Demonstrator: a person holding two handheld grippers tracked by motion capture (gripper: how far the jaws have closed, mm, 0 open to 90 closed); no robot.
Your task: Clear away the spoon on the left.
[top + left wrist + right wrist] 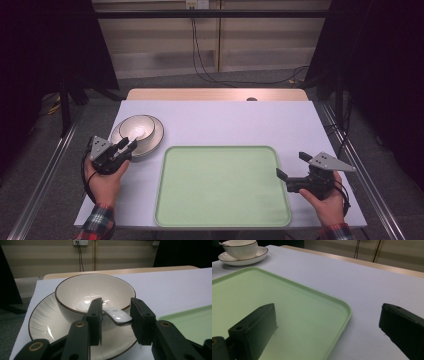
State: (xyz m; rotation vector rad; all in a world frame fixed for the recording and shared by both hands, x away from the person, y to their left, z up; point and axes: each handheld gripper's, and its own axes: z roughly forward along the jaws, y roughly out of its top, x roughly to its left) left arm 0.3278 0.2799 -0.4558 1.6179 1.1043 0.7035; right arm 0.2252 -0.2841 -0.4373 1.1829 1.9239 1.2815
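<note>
A cream bowl (136, 127) with a dark rim stands on a matching plate (156, 139) at the left of the white table. A white spoon (118, 316) lies in the bowl (95, 290), its handle sticking out over the near rim. My left gripper (127, 146) reaches to that rim, and the handle sits between its jaws. The handle lies against the left jaw, with a gap to the right one. My right gripper (291, 164) stands wide open with nothing in it, straddling the right edge of the green tray (222, 185).
The tray (262, 290) fills the near middle of the table and carries nothing. The plate (42, 320) lies just past its far left corner. Bare white table (240, 122) stretches behind the tray, with a wooden strip (215, 94) along the far edge.
</note>
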